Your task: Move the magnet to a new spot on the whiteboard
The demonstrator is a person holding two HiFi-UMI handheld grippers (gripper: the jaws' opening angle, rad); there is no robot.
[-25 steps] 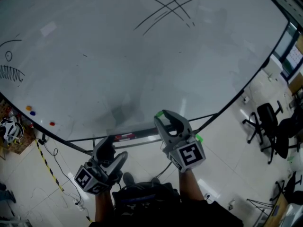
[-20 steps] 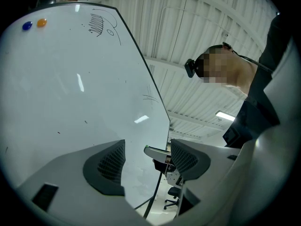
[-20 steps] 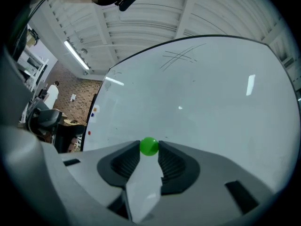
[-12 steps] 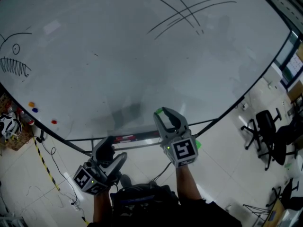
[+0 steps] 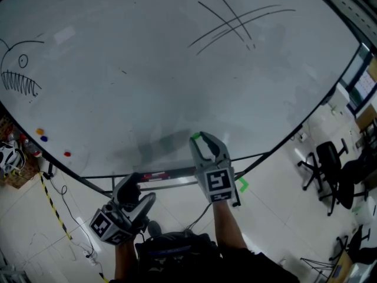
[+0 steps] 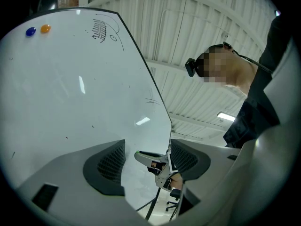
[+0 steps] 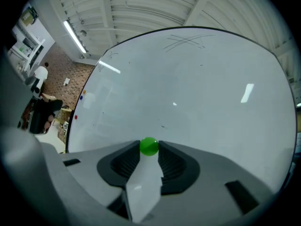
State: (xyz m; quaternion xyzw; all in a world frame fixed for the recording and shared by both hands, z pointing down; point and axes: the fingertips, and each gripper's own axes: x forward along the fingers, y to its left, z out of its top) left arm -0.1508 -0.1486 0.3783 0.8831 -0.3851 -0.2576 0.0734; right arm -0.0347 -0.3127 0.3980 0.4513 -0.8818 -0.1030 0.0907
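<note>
A small green magnet [image 7: 149, 146] sits pinched between the tips of my right gripper [image 7: 149, 148], which is shut on it. In the head view the right gripper [image 5: 199, 139] holds the magnet [image 5: 195, 136] up in front of the lower middle of the whiteboard [image 5: 147, 69]; I cannot tell whether the magnet touches the board. My left gripper [image 5: 136, 188] hangs lower and to the left, below the board's bottom edge. Its jaws stand apart with nothing between them in the left gripper view [image 6: 146, 161].
Orange [image 5: 39, 131], blue [image 5: 43, 138] and red [image 5: 67, 154] magnets stick at the board's lower left. A toothed face drawing [image 5: 20, 78] is at the left, crossed lines [image 5: 235, 22] at the upper right. The marker tray [image 5: 156, 174] runs below. Office chairs [image 5: 330, 158] stand at the right.
My right gripper with the green magnet has shifted slightly left and closer to the board. The left gripper has stayed low at the left.
</note>
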